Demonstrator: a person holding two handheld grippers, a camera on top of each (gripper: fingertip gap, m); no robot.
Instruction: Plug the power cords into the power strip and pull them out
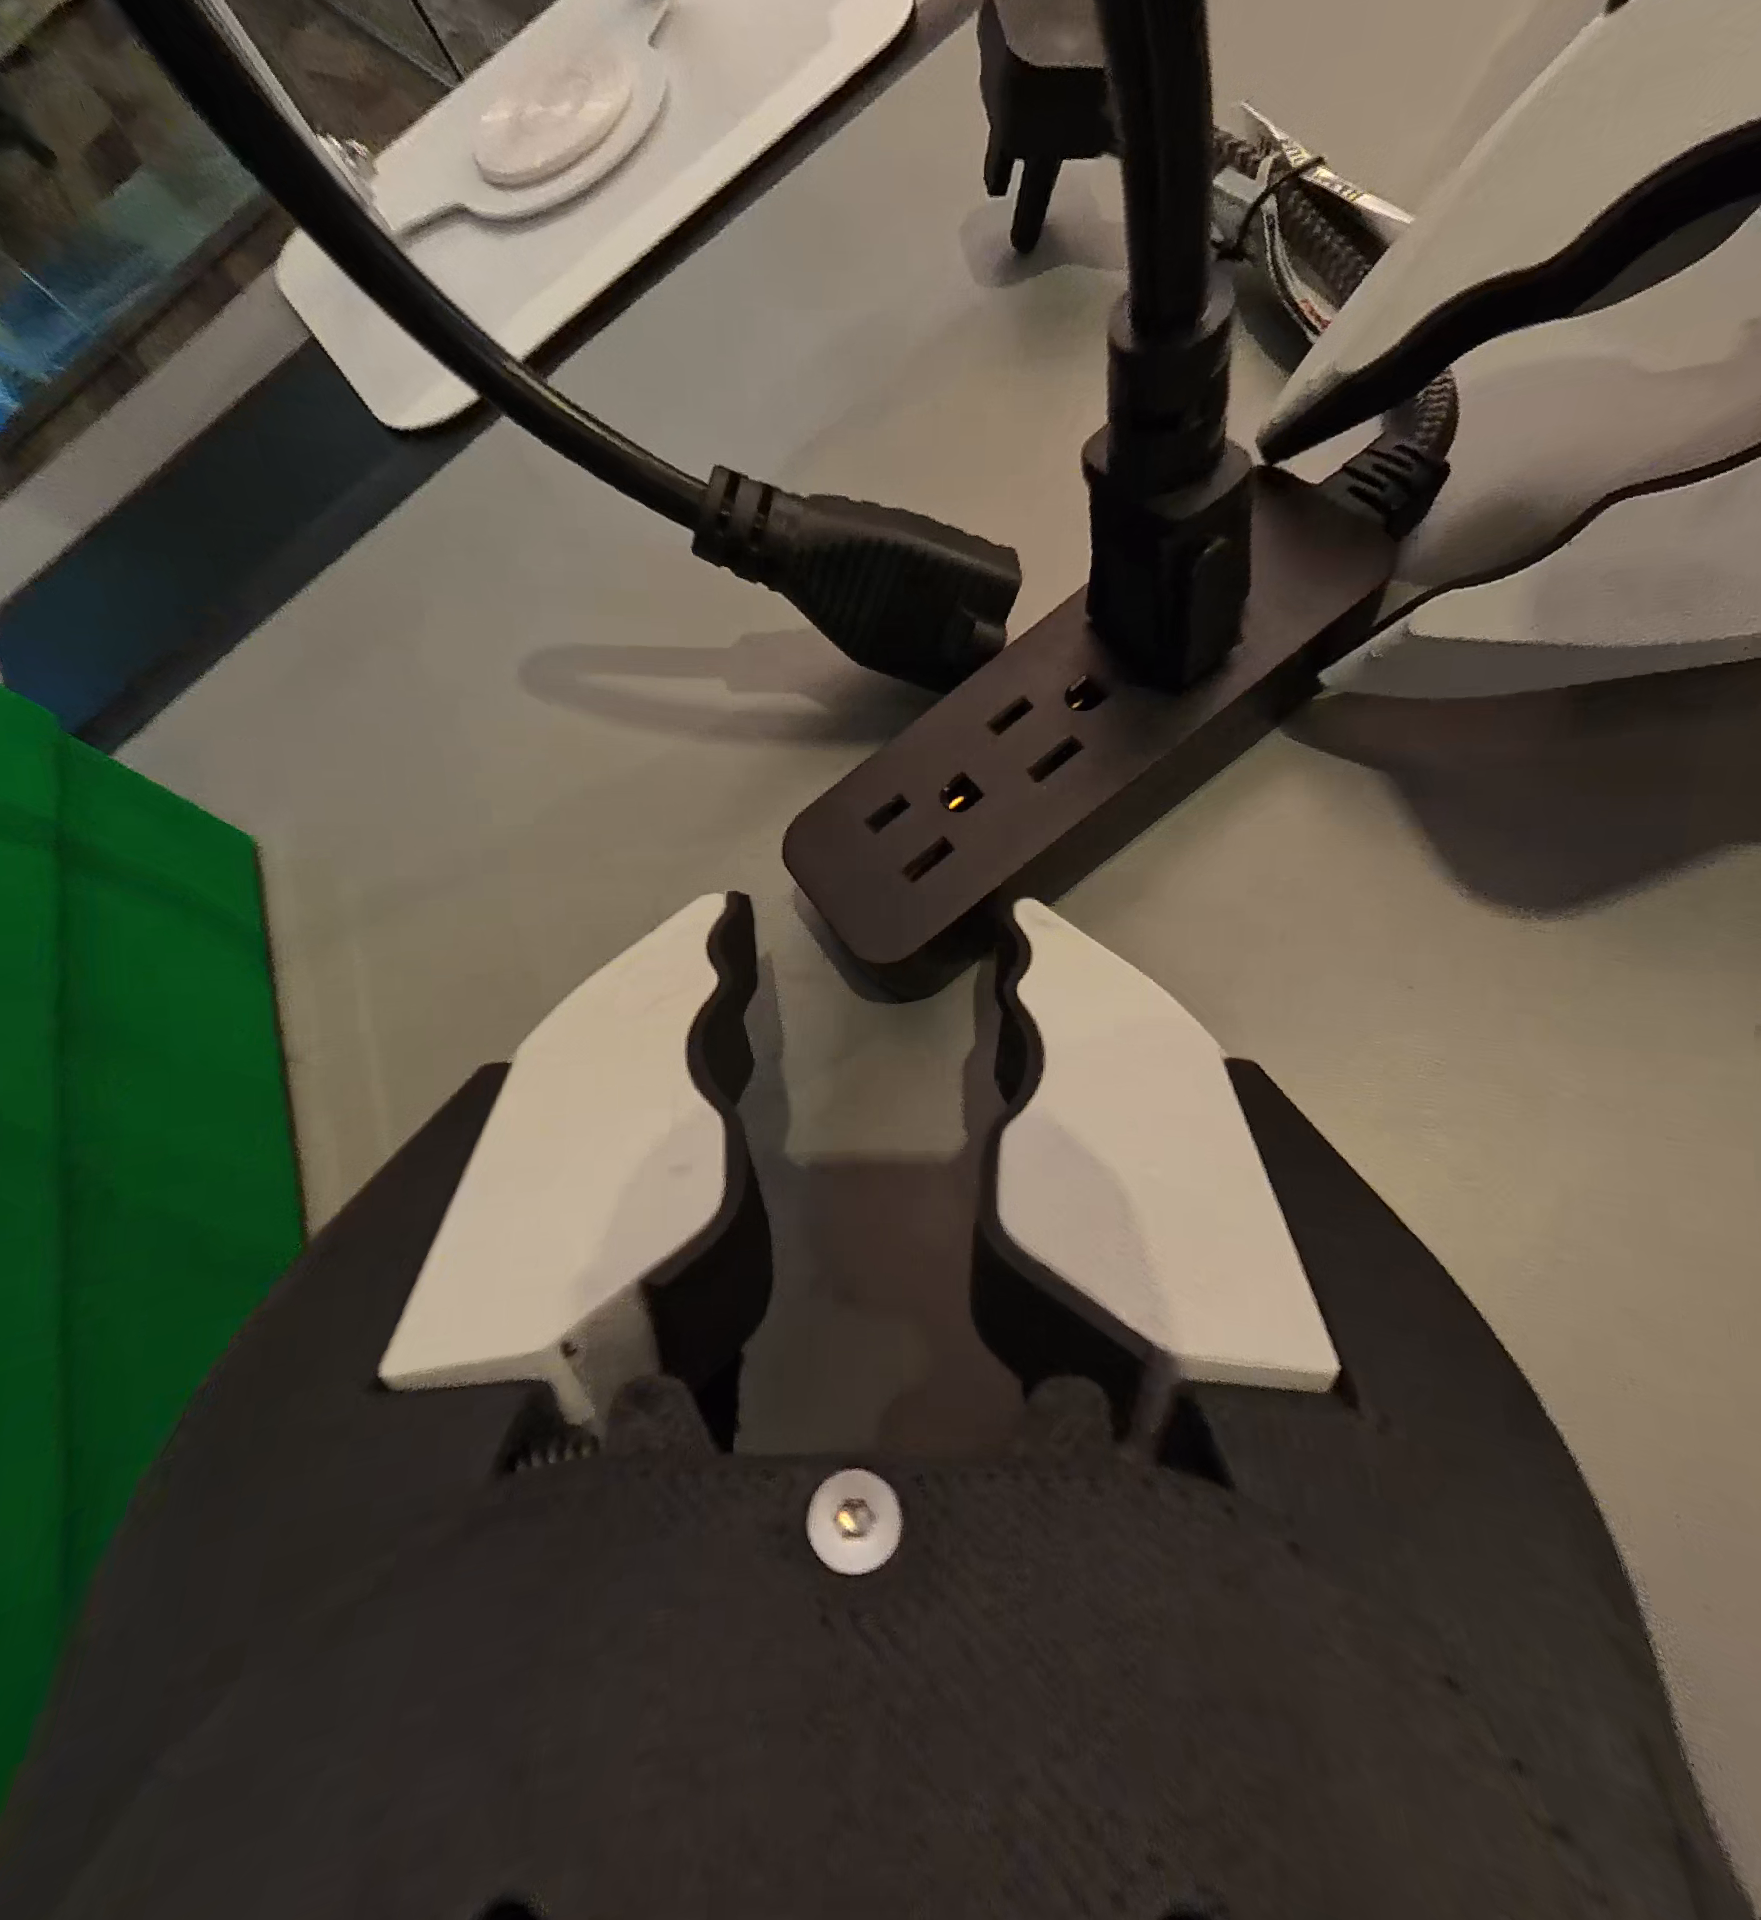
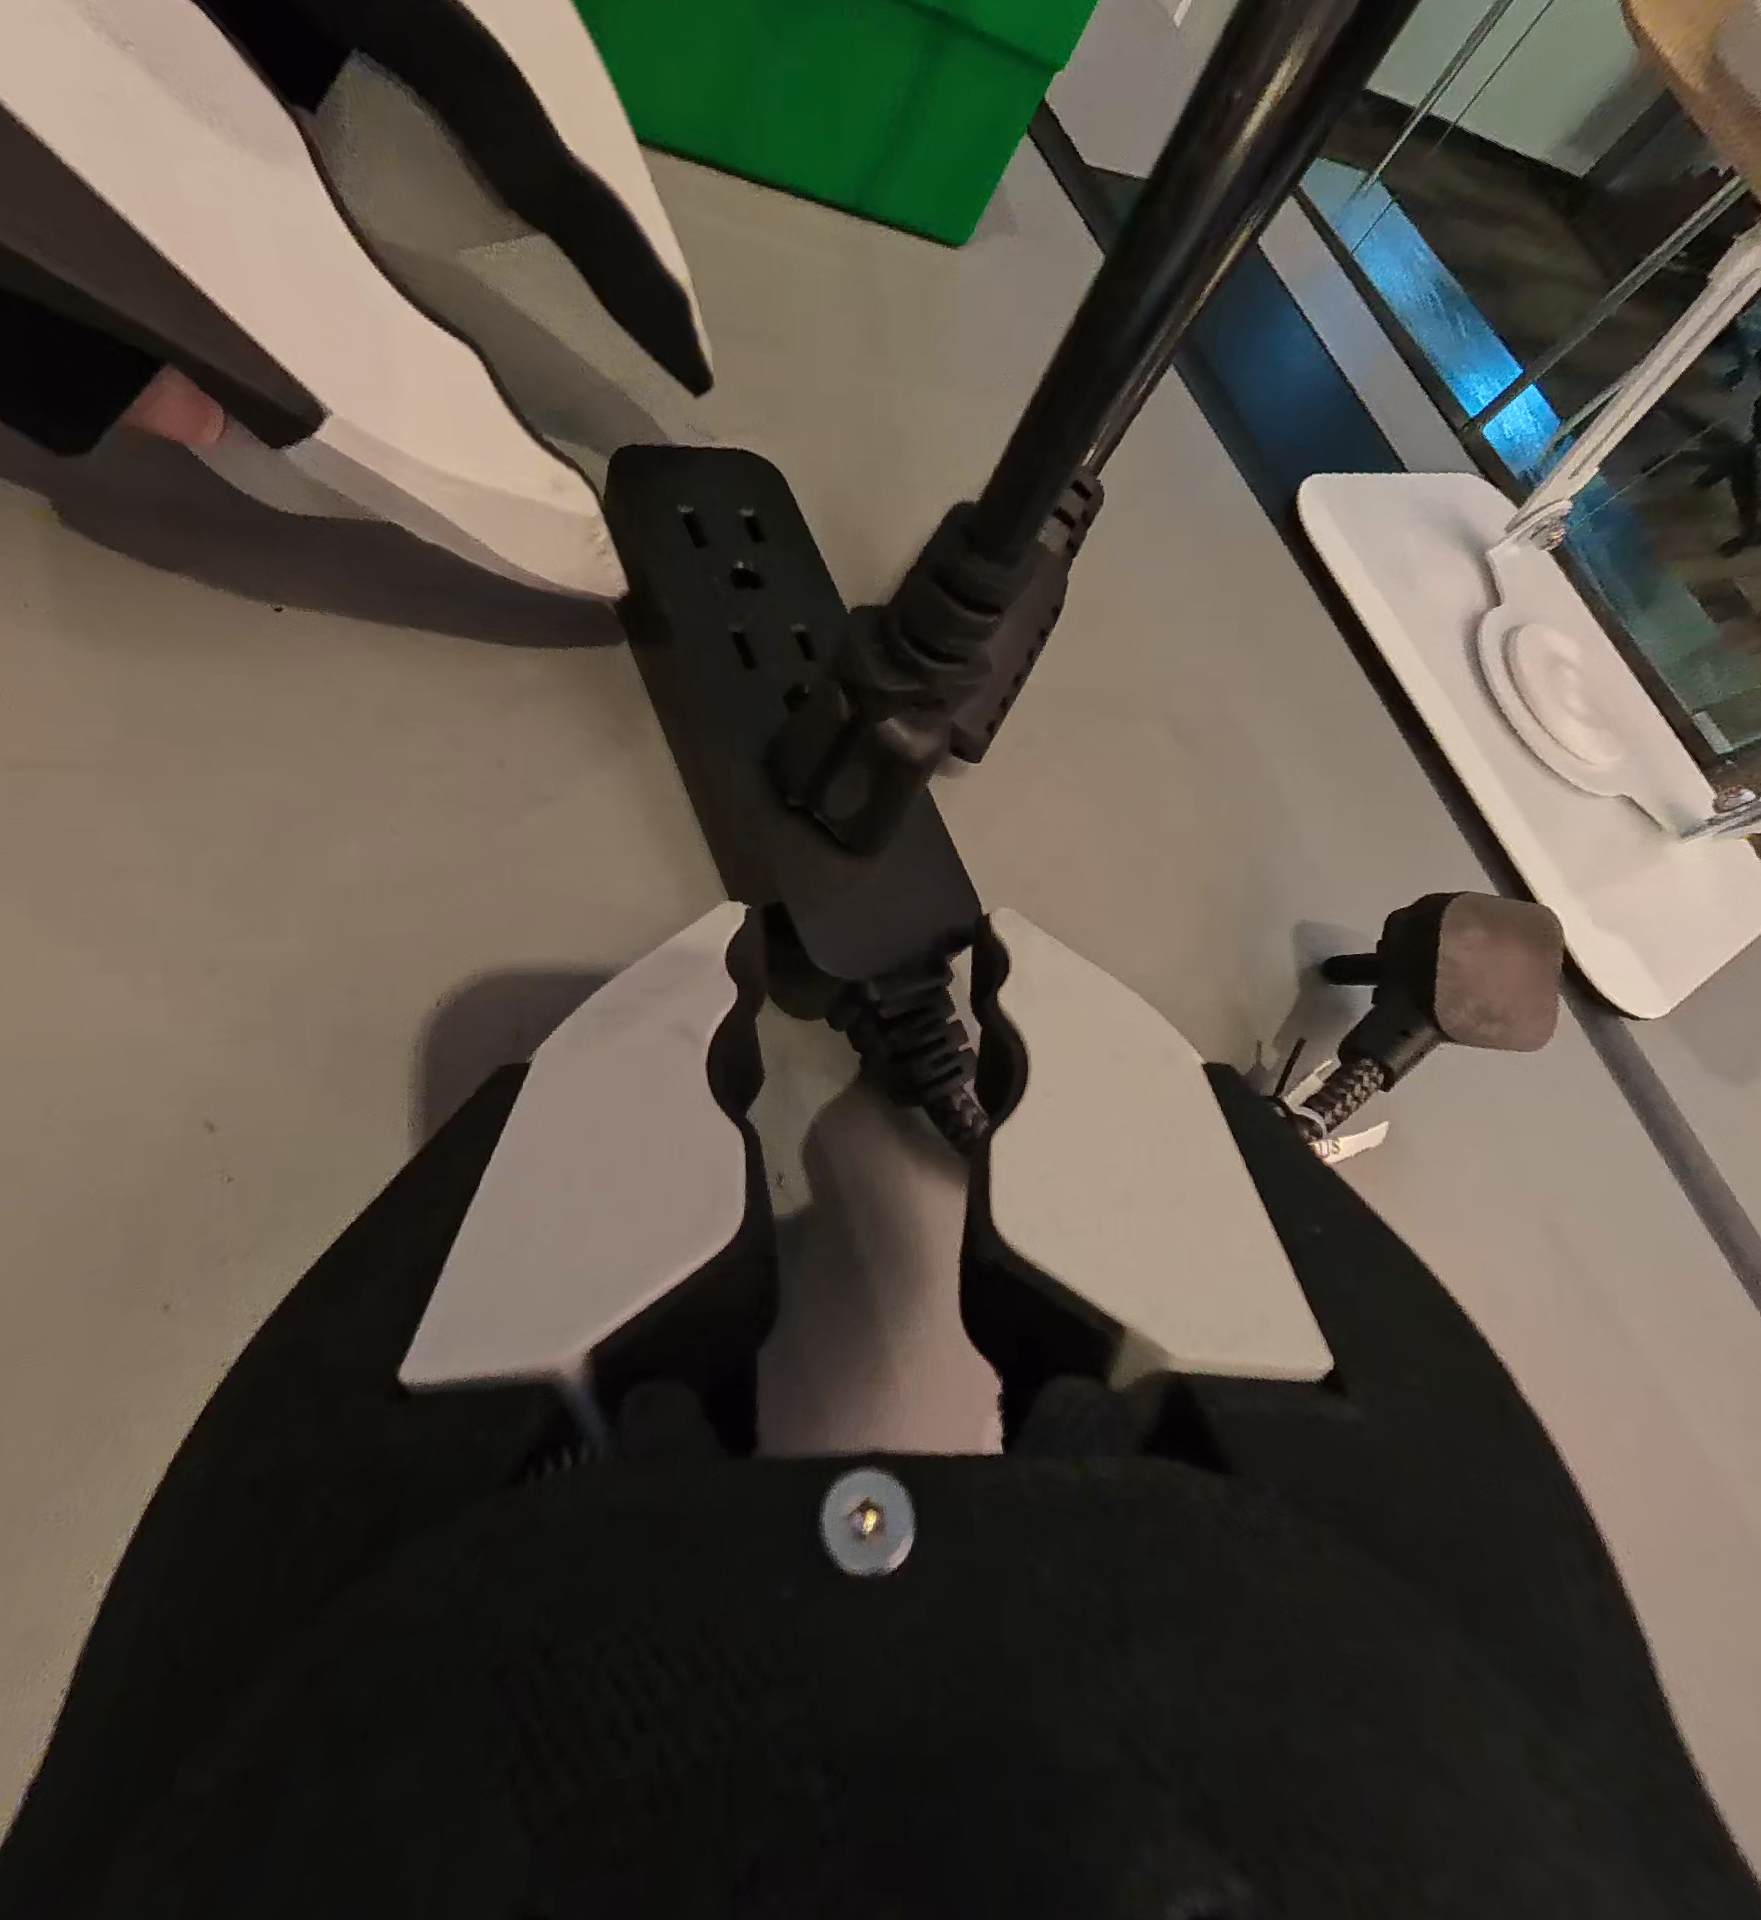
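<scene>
A black power strip (image 1: 1052, 790) lies on the grey table and also shows in the right wrist view (image 2: 741, 644). One black plug (image 1: 1167, 561) stands in its far outlet (image 2: 855, 758). A second black cord end (image 1: 876, 592) lies loose on the table beside the strip. My left gripper (image 1: 876, 925) is open, and the strip's free end sits between its fingertips. My right gripper (image 2: 871, 925) is open around the strip's other end, where its braided cord (image 2: 933, 1049) comes out. Each gripper shows in the other's view, the right (image 1: 1541, 343) and the left (image 2: 502, 343).
A green box (image 1: 76, 1039) stands at the left. A white flat stand base (image 2: 1541, 727) lies near the table edge. The strip's own black wall plug (image 2: 1468, 966) rests on the table at the right of the right gripper.
</scene>
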